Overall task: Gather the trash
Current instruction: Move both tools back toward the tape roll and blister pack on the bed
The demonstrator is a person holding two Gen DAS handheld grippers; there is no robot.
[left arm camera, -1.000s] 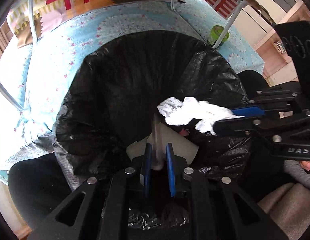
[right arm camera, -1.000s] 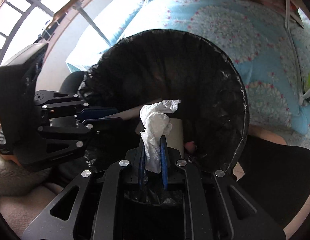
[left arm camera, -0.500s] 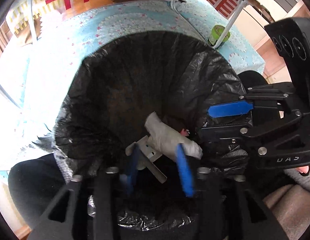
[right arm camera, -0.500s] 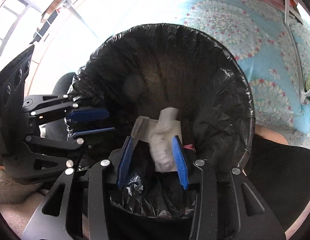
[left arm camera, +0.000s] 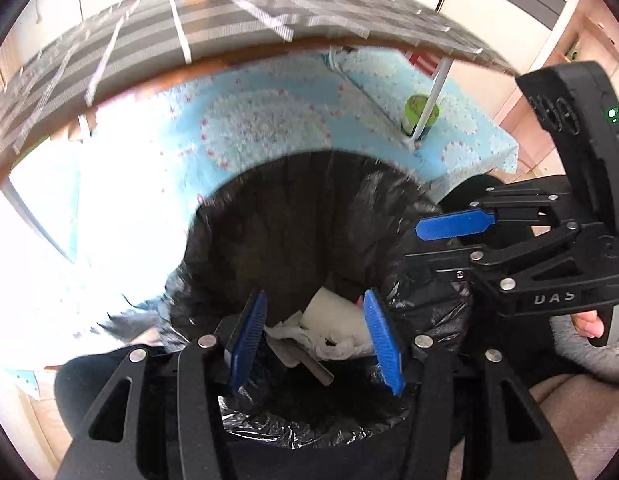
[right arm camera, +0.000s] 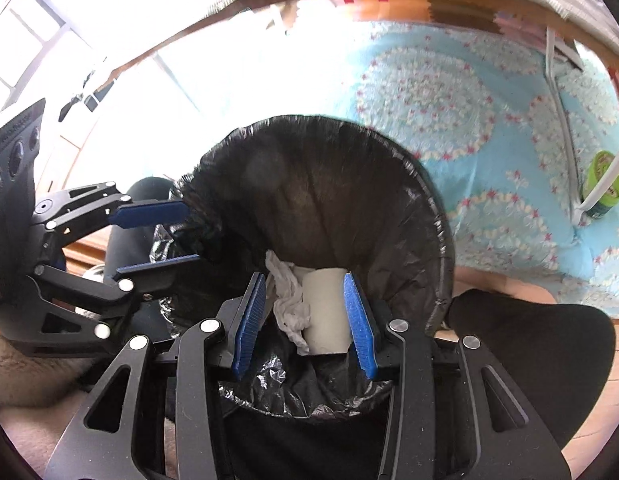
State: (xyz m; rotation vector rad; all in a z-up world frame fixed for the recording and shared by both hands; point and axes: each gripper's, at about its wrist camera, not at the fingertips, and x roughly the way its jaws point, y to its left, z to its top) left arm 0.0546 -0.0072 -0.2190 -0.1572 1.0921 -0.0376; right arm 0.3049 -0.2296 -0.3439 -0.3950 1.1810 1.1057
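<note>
A bin lined with a black bag stands on the floor below both grippers; it also shows in the right wrist view. Inside it lie a crumpled white tissue and a white paper tube, also seen in the left wrist view as the tissue and the tube. My left gripper is open and empty above the bin's near rim. My right gripper is open and empty over the bin, and shows at the right of the left wrist view.
A blue patterned mat covers the floor beyond the bin. A green cup stands by a white table leg. A table edge with a striped cloth overhangs at the top. The person's dark-clad legs flank the bin.
Both grippers opened and dropped their trash: the tissue left the right gripper, the white piece left the left one. Both now lie in the bin. The grippers have risen and tilted up.
</note>
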